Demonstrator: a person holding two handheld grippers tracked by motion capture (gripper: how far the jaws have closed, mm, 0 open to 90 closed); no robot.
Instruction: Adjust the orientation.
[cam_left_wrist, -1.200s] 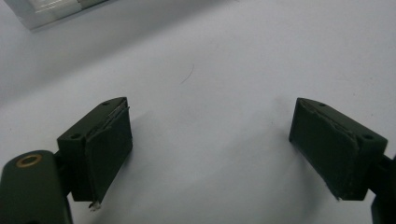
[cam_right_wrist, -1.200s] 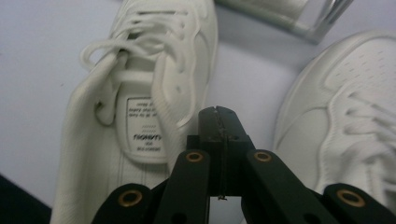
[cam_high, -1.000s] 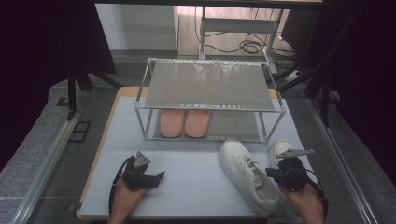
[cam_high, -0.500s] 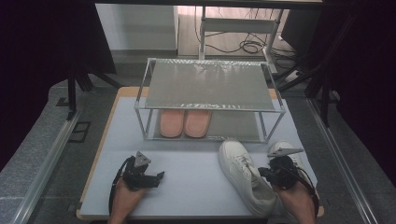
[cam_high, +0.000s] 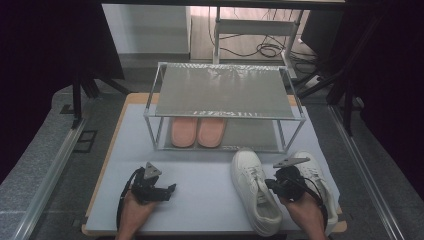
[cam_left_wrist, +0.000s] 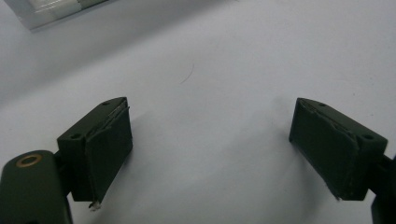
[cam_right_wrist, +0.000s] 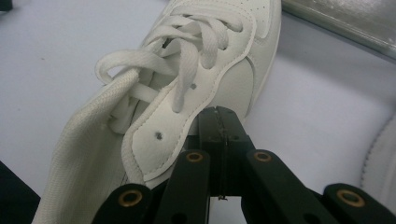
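Readable text: none in any of the views.
White sneaker (cam_high: 252, 192), near right on the mat: plain upper, with no legible brand or number.
Pink slippers (cam_high: 196, 132), lower shelf of the rack: no marks that can be read.
Rack top (cam_high: 225, 91), far centre: bright glints along its near edge, not lettering.
Mat (cam_high: 200, 175): blank.

The white sneaker (cam_right_wrist: 205, 79) looks like smooth matt leather with woven cloth laces and tongue, the rack (cam_high: 225, 92) shiny metal, the table (cam_high: 200, 190) smooth, matt.
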